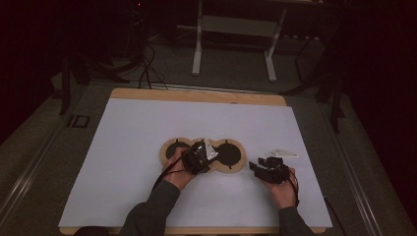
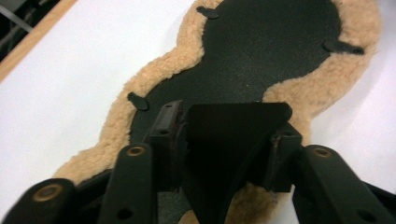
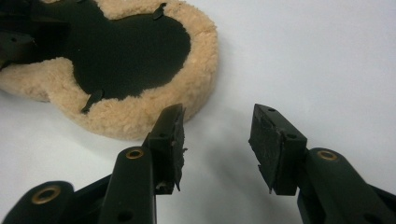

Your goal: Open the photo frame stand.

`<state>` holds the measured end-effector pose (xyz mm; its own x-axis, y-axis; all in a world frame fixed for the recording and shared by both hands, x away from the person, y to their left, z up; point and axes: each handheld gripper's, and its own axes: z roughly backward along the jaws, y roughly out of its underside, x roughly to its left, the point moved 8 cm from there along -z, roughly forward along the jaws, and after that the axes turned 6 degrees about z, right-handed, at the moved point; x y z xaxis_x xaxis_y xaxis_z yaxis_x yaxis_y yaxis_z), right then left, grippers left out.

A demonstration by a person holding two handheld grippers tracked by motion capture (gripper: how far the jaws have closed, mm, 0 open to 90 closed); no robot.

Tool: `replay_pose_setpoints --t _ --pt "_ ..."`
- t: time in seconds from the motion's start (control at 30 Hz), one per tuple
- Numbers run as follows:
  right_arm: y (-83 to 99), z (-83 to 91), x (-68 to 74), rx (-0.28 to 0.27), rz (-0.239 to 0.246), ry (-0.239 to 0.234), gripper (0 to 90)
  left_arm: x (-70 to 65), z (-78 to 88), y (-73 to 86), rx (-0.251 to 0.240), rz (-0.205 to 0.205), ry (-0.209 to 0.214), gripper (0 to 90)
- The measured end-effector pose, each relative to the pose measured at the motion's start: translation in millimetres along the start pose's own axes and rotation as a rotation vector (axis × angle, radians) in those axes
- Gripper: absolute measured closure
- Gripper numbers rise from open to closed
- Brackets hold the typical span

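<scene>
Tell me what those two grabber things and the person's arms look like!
Both grippers, left gripper and right gripper, are black with two blocky jaws and brass-coloured rivets. A black cable trails from the left one, which carries a grey three-cornered plate. The sleeves are dark grey-green.

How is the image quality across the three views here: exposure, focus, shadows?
High view: dim, surroundings near black, the white table cover the brightest area. Left gripper view: jaws and the black flap between them blurred and underexposed, the fleece pad farther off sharper. Right gripper view: evenly lit, soft shadow under the right gripper, pad edge slightly soft.
</scene>
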<state>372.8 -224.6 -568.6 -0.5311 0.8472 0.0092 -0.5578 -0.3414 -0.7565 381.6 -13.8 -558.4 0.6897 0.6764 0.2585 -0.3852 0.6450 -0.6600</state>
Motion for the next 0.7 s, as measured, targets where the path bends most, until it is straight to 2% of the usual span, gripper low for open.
replay_pose_setpoints --t 0.33,0.7 --pt "-0.6 0.5 0.4 -0.003 -0.006 -0.007 53.6 2.6 4.8 -1.7 -0.018 -0.056 -0.063 71.2" --pt "-3.8 2.8 3.6 -0.018 -0.005 -0.022 52.0 7.3 10.9 1.4 -0.068 -0.03 -0.02 72.5"
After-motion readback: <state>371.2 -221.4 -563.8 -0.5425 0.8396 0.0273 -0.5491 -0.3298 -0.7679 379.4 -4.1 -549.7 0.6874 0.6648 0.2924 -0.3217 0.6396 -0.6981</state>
